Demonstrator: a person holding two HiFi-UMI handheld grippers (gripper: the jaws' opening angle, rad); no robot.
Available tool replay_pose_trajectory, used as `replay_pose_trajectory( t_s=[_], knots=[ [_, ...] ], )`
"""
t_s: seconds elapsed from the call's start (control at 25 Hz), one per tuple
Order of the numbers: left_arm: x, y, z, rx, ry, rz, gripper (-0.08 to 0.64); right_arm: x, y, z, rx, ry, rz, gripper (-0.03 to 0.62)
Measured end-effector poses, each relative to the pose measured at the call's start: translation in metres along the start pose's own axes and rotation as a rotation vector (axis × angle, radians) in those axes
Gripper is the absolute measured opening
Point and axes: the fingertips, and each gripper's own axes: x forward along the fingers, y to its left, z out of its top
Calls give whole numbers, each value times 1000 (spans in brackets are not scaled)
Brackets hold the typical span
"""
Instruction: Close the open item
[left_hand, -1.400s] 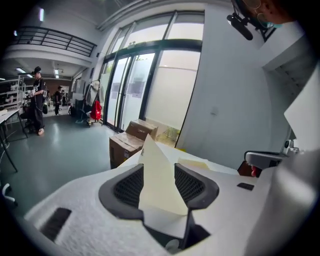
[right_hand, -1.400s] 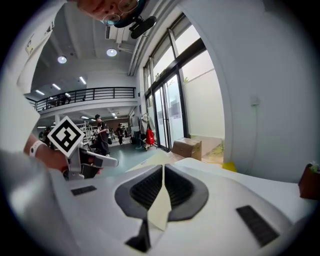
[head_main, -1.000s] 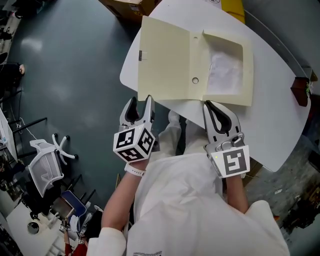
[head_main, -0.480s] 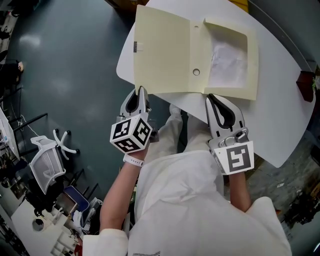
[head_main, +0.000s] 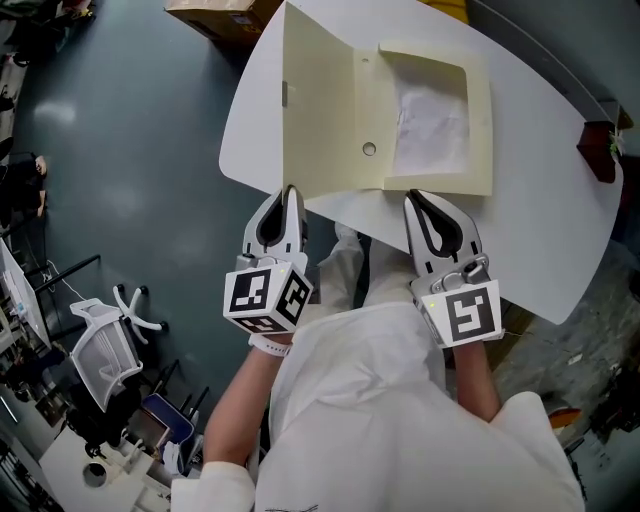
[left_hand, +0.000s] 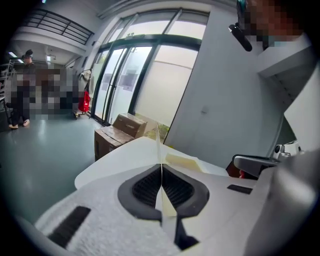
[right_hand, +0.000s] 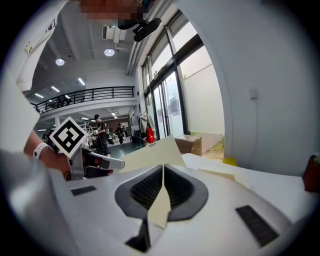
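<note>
- Left gripper view: my left hand-held gripper (left_hand: 161, 175) has just been closing and now clamps the cream folder (head_main: 372, 100) by the near edge of its left flap (left_hand: 158, 142), which stands lifted, edge-on to the camera.
- My right hand-held gripper (right_hand: 162, 172) is clenched on the folder's near edge, at the pocket side.
- The folder lies open on the white tabletop (head_main: 540, 230), with a sheet of paper (head_main: 432, 118) in its pocket.

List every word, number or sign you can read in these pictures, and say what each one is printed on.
No text can be read anywhere.
The tag on the folder: too small to read.
The sheet in the folder: no legible print.
The left cube and right cube: black-and-white square patterns, no letters.
</note>
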Motion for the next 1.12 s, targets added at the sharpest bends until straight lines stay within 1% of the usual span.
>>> replay_pose_trajectory(
  t_s=[0.12, 0.28, 0.4, 0.44, 0.52, 0.6, 0.92, 1.12],
  knots=[
    [1, -25, 9, 50, 11, -41, 26, -8, -9, 5, 7, -3, -30, 20],
    [8, -59, 13, 120, 48, -81, 26, -22, -29, 7, 11, -14, -73, 20],
    [17, -91, 13, 177, 78, -118, 28, -36, -53, -3, 35, 42, -135, 20],
    [20, -101, 13, 193, 87, -133, 28, -40, -62, -3, 48, 45, -159, 20],
    [26, -121, 10, 228, 101, -170, 28, -46, -75, 5, 63, -5, -187, 20],
    [32, -140, 6, 260, 115, -208, 28, -52, -84, 11, 60, -41, -198, 20],
    [58, -215, -26, 346, 225, -375, 28, -76, -138, 9, 78, -34, -275, 20],
    [78, -253, -55, 398, 311, -447, 28, -82, -175, 0, 99, -27, -304, 20]
  ],
)
